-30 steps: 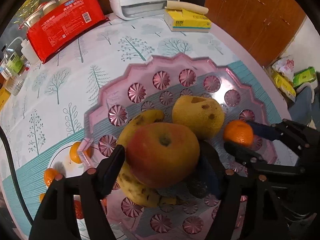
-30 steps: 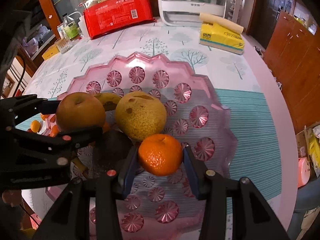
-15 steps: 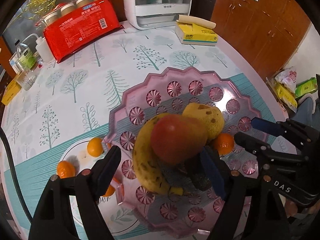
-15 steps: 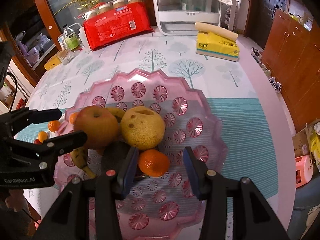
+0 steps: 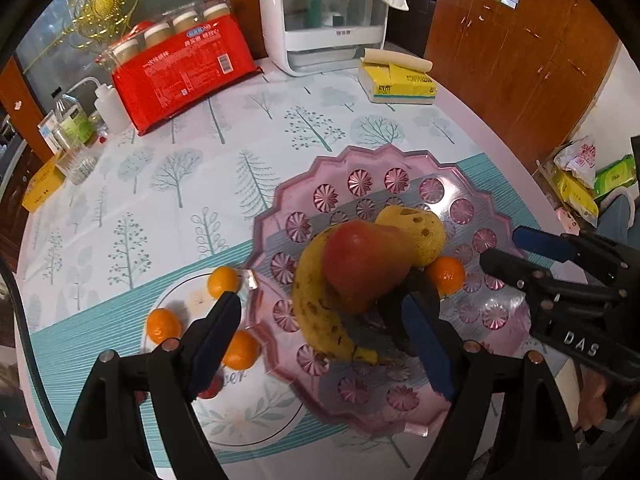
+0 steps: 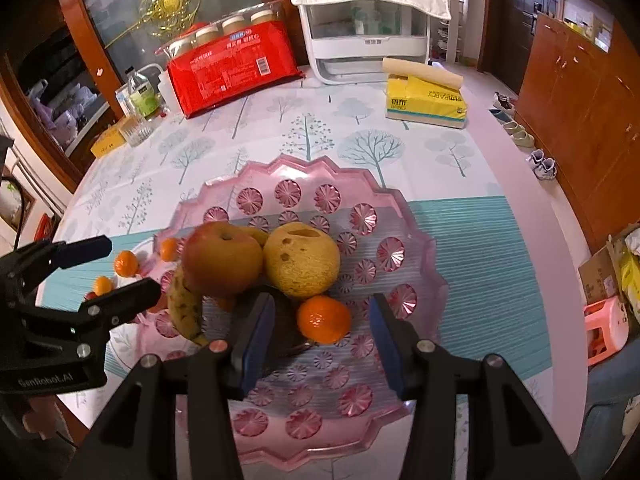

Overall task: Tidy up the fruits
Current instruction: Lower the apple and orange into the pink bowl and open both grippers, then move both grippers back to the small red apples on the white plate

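Altogether four tangerines (image 5: 445, 275), one apple (image 5: 362, 264).

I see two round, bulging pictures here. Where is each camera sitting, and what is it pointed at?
Left wrist: on the left gripper, looking forward over its open fingers at the pink tray; the right gripper juts in at right.
Right wrist: on the right gripper, facing the tray with the tangerine between its open fingers; the left gripper shows at left.
Shared: tray, apple, pear, banana, red package.
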Motion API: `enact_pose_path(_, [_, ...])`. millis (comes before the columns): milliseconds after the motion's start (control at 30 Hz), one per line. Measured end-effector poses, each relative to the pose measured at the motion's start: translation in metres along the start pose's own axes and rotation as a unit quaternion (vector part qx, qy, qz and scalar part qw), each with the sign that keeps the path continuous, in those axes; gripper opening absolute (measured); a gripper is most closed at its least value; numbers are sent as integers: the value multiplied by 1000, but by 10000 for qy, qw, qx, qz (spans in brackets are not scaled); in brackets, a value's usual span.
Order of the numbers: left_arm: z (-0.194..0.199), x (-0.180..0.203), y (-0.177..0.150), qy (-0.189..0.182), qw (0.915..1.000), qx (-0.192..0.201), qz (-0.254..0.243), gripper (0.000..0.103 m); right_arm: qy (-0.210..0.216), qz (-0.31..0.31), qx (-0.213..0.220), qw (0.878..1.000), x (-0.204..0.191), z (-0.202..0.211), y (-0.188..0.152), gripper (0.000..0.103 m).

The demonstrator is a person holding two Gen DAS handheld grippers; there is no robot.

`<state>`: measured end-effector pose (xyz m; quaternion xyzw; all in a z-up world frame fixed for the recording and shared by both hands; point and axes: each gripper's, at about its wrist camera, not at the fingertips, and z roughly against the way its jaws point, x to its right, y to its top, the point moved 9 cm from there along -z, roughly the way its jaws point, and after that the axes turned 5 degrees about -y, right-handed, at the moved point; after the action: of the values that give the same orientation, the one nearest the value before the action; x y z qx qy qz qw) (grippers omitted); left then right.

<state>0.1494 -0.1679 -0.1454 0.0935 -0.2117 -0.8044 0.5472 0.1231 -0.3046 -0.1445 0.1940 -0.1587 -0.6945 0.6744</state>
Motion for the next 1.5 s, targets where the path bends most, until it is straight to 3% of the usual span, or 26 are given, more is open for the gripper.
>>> enact_pose_path(500, [63, -35, -12, 108, 9993, 342, -45, 82, 28, -175, 385, 9991, -38, 50, 2, 50])
enact_pose_path(900, [120, -65, -14, 61, 9966, 721, -401, 87, -199, -542, 849, 9947, -73, 102, 6, 53])
enact_pose_path(1067, [145, -84, -15, 86, 9946, 923, -464, 87, -296, -598, 1113, 9915, -95, 125, 8, 58])
enact_pose_path(1500, [188, -153, -33, 225, 9914, 1251, -326, 90, -402, -492, 1537, 9861, -164, 157, 5, 59])
